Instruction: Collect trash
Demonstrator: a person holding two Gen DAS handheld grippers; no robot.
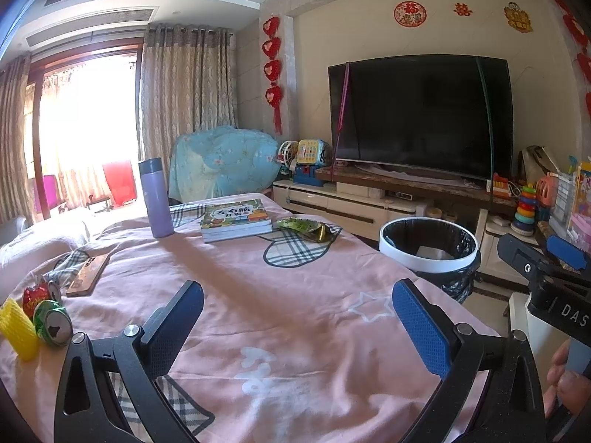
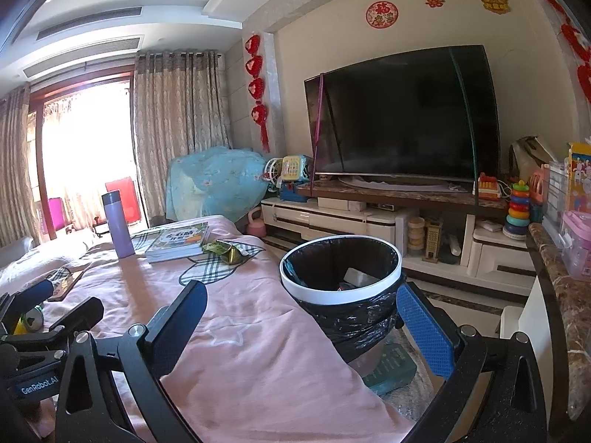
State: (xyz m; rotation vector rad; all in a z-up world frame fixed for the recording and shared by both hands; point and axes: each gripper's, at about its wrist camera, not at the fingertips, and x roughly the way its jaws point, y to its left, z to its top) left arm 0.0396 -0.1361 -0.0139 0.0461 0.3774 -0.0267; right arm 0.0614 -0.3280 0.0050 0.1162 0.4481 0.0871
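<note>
Trash bin [image 2: 340, 280], lined with a black bag, stands on the floor just beside the pink-covered tabletop [image 1: 258, 295], in front of the TV cabinet [image 2: 369, 221]; white scraps lie inside it. On the tabletop, far from the bin: a crushed green can [image 1: 53, 323], a red wrapper [image 1: 35, 295] and yellow foam netting [image 1: 16, 328], grouped together. A green-gold snack wrapper [image 1: 306, 229] lies nearer the bin, beside a stack of books [image 1: 236, 219] and a purple flask [image 1: 157, 199]. Left gripper [image 1: 297, 326]: fingers wide, empty, above the tabletop. Right gripper [image 2: 301, 328]: fingers wide, empty, near the bin.
</note>
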